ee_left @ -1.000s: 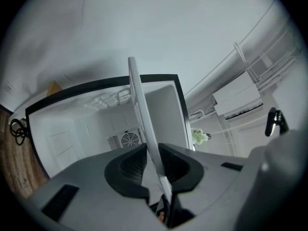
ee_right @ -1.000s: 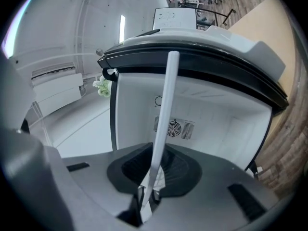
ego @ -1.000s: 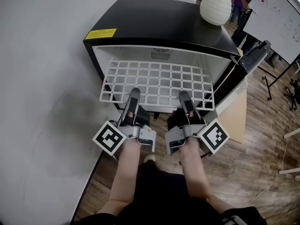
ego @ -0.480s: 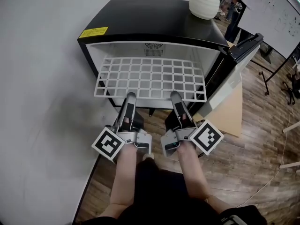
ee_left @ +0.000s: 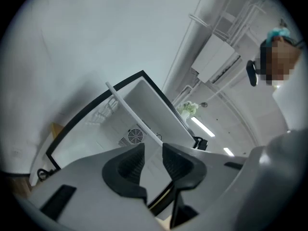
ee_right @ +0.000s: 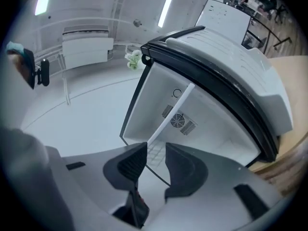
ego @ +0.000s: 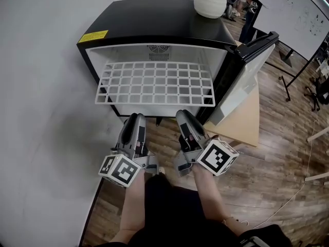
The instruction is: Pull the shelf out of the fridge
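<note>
Starting at the left, beside the pale wall [ego: 36,86], the black mini fridge [ego: 154,17] stands open, and the white wire shelf [ego: 154,84] is only partly out. Its front half juts past the opening while its back half still sits inside the cavity, roughly level as far as I can judge. My left gripper [ego: 135,118] hangs just short of the shelf's front rail without touching it. Its jaws have just been opening and stand apart with nothing between them, and in the left gripper view [ee_left: 153,150] I see only the fridge interior through the gap. The right gripper [ego: 184,115] is the same: clear of the rail, jaws just opened and empty, with the shelf [ee_right: 168,121] showing edge-on beyond them [ee_right: 155,153]. To finish the pull well, I judge I should bring both grippers back onto the front rail at matching spots either side of centre. I would then close firmly on the wire and draw straight back at an even pace, so the shelf does not skew and bind on its side supports. The rear edge will likely drop as it clears, so I would keep the rail slightly raised. On the right, the open door [ego: 247,71] stands close, and I would keep my right elbow away from it.
</note>
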